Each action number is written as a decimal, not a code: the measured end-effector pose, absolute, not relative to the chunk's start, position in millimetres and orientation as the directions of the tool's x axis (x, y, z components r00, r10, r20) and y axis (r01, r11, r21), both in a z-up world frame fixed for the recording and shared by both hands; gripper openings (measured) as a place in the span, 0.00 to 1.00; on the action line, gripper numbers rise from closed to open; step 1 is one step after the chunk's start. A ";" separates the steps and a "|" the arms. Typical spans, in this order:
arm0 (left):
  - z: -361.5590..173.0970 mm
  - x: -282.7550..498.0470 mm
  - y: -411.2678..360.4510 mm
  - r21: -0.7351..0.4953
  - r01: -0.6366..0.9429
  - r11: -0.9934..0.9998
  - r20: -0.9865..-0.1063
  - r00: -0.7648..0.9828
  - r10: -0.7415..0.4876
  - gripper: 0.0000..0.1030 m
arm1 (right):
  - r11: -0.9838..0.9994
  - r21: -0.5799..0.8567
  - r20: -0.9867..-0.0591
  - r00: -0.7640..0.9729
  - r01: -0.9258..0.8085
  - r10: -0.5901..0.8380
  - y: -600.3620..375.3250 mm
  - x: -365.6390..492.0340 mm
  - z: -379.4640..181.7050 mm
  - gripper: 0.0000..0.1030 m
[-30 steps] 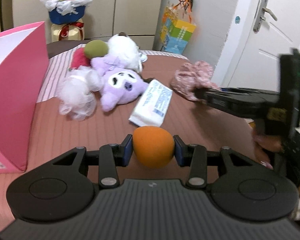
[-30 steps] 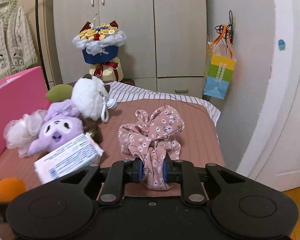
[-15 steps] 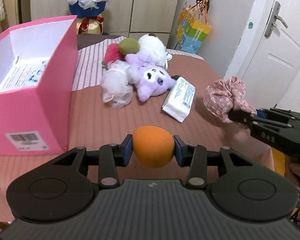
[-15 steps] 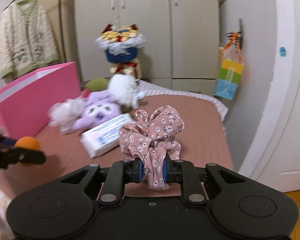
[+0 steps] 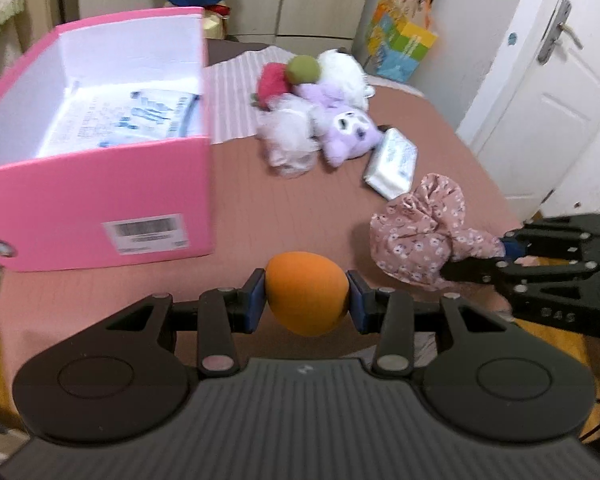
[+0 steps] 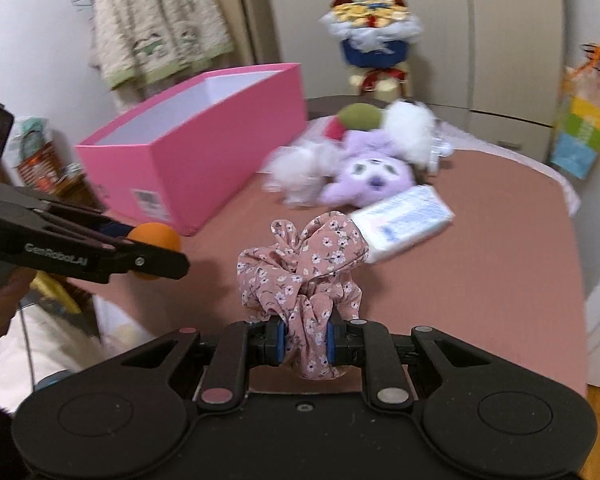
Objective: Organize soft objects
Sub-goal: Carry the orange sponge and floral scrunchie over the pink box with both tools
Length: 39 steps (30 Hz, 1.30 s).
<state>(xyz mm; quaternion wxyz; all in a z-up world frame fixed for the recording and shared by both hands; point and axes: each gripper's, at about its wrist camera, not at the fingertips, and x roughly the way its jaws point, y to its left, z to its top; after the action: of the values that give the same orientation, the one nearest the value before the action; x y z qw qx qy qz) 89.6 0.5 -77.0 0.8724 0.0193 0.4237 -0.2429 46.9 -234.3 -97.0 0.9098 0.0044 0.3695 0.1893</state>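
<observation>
One pink box (image 5: 100, 208); one orange sponge (image 5: 306, 298); one floral scrunchie (image 5: 416, 236). One tissue pack (image 5: 392, 162); two grippers; a blurred heap of plush toys (image 5: 320, 120), uncountable

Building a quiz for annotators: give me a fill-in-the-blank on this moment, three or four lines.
1. The left gripper is shut on an ____ sponge ball.
2. The right gripper is shut on a floral ____.
3. The open box on the bed is ____ in colour.
4. The tissue pack lies beside a ____ plush toy.

Missing words: orange; scrunchie; pink; purple
</observation>
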 end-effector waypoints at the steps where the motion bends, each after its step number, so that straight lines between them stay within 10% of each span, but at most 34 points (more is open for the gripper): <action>1: -72.9 87.2 5.4 -0.159 0.445 0.881 -0.750 0.527 -0.401 0.40 | 0.920 0.148 -0.675 0.643 -0.363 0.362 -228.5 45.8 -93.2 0.21; 19: -8.3 70.8 90.0 -0.151 0.491 0.858 -0.823 0.419 -0.384 0.40 | 0.715 0.250 -0.691 0.397 -0.653 0.604 -128.7 53.2 -17.7 0.23; 39: 49.9 177.8 120.6 -0.126 0.470 0.874 -0.648 0.628 -0.431 0.40 | 0.721 0.199 -0.525 0.549 -0.664 0.650 -81.4 138.0 36.9 0.27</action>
<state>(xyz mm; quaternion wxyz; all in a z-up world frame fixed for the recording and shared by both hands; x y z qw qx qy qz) 177.8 120.6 49.9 0.9019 0.0274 0.3515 -0.2496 138.0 -81.4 36.9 0.8800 -0.0114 0.2935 0.3733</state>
